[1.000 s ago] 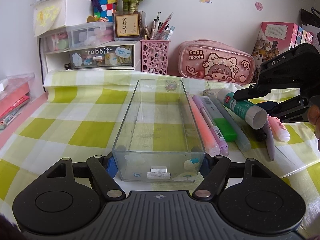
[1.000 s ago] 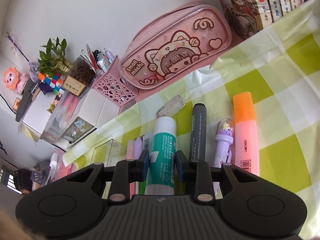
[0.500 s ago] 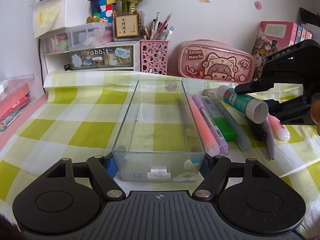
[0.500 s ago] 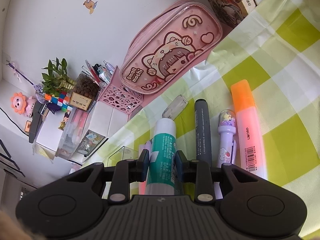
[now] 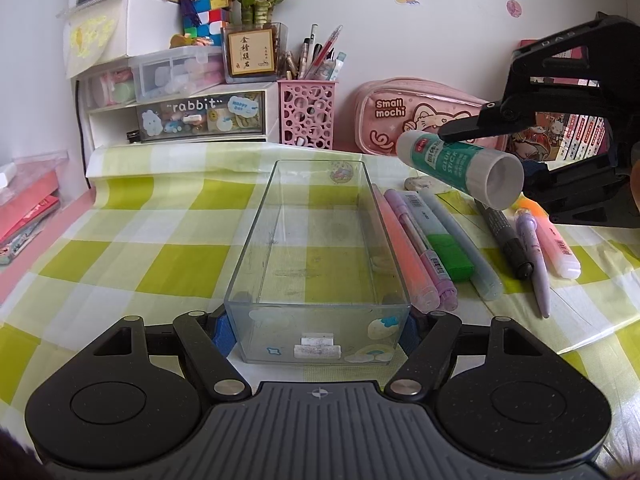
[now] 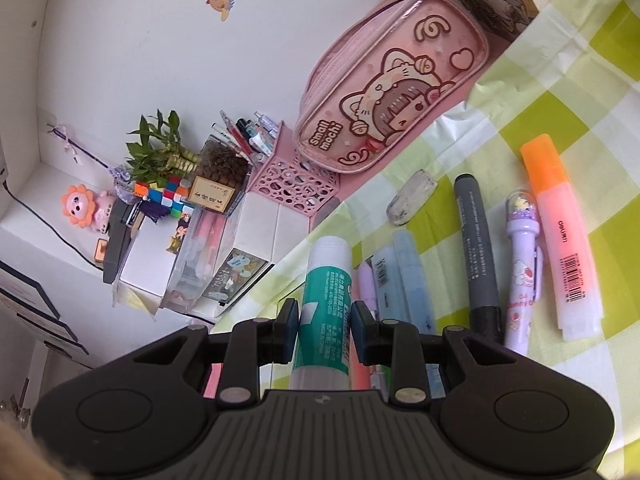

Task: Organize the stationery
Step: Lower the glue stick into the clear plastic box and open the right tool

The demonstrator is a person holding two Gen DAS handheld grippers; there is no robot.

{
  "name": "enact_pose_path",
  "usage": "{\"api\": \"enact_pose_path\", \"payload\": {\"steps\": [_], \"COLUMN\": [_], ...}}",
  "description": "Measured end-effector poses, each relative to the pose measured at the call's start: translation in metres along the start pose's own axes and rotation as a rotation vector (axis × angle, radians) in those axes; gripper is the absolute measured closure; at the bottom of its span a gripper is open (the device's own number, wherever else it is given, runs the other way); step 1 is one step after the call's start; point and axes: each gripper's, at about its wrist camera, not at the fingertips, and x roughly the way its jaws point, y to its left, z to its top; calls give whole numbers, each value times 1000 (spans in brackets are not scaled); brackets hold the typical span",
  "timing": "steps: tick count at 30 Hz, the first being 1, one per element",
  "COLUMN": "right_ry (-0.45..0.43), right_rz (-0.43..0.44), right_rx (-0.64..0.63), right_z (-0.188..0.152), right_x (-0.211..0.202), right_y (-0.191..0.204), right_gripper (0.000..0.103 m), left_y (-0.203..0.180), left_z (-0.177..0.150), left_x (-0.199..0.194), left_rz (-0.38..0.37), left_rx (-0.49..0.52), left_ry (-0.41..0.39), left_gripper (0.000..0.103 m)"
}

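My left gripper (image 5: 318, 330) is shut on the near end of an empty clear plastic box (image 5: 316, 240) that stands on the green checked cloth. My right gripper (image 6: 325, 320) is shut on a green and white glue stick (image 6: 326, 300). In the left wrist view the glue stick (image 5: 460, 164) hangs in the air to the right of the box's far end, above the pens. Several pens and highlighters (image 5: 432, 240) lie side by side on the cloth right of the box.
A pink pencil case (image 5: 412, 116), a pink mesh pen cup (image 5: 306, 114) and a white drawer unit (image 5: 180, 112) stand along the back wall. An orange highlighter (image 6: 560, 260), a purple pen (image 6: 522, 264), a black marker (image 6: 478, 256) and an eraser (image 6: 410, 198) lie on the cloth.
My right gripper has lifted the glue stick off the cloth and carried it up and left toward the box. My left gripper and the box have not moved.
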Motion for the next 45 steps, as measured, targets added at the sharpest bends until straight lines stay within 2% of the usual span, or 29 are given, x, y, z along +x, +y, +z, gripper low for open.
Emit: {"api": "enact_pose_path", "payload": {"steps": [11,23,25,27,31,34,40,45], "right_ry": [100,201,215,251,271,306,321,388], "right_rz": [-27,-206,-206,-184,-218,-236,-237,-221], "right_rx": [-148,-302,-318,-322,-412,-433,-529,-579], "right_z": [-16,-27,-31,-34,-42,-41,-48,-58], "right_x": [36,83,88,92,97,100,102,97], "right_y": [50,72,73,75,86,84,89,94], "right_gripper": [87,87,88,97,97,96,93,93], "left_y": [0,-1,-1,0,0,0,0,0], "left_z": [1,1,1,1,1,1,2,2], "left_x": [1,3,3,3,3,3,5,4], "left_rz": [-7,-7,-10,-16,-17,-16,-15,-12], "left_rx": [5,7,11,12,15,16,15,8], "left_ry": [1,1,1,2,2,1,2,-2], "left_gripper": [30,30,30,30,30,30,29,29]}}
